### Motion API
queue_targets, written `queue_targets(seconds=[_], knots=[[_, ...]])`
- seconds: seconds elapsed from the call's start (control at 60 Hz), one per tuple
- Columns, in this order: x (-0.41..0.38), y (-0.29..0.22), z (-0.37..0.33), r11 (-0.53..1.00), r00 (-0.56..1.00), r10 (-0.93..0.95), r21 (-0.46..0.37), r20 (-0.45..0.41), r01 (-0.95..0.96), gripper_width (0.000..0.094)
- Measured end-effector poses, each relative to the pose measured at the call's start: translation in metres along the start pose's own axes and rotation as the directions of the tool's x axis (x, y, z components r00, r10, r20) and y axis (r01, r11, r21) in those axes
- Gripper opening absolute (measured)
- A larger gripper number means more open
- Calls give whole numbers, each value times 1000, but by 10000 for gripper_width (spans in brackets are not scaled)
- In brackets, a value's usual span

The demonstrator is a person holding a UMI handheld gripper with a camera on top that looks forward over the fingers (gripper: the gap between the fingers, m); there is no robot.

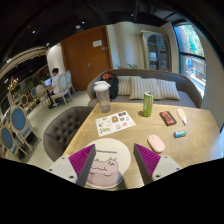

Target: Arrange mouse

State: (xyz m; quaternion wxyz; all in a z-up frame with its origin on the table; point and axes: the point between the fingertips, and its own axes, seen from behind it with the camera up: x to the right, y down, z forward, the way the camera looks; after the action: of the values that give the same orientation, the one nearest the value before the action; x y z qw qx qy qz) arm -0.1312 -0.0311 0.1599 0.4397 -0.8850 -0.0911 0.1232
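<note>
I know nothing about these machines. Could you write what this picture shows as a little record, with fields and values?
Setting: a room with a light wooden table and a grey sofa behind it
Gripper: open, fingers apart over a round white mat
Mouse: pink, on the table just ahead of the right finger, untouched
Also on table: green can, clear tumbler, printed sheet
Task state: mouse not yet picked up
</note>
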Motion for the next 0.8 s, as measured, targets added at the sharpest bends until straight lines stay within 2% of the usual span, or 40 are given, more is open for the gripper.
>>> queue_targets(seconds=[0.1,0.2,0.3,0.5,0.633,0.667,0.8], knots=[[33,13,1,999,999,39,-28,-23,-40,790],[71,20,8,998,996,50,-21,-76,-51,790],[129,35,30,1000,989,25,7,-144,-25,791],[216,71,84,995,961,-102,-16,-255,101,788],[223,89,121,998,976,-48,-45,-214,40,784],[222,81,126,999,979,-36,-15,-201,34,765],[222,70,148,1000,984,-22,-15,-178,20,757]])
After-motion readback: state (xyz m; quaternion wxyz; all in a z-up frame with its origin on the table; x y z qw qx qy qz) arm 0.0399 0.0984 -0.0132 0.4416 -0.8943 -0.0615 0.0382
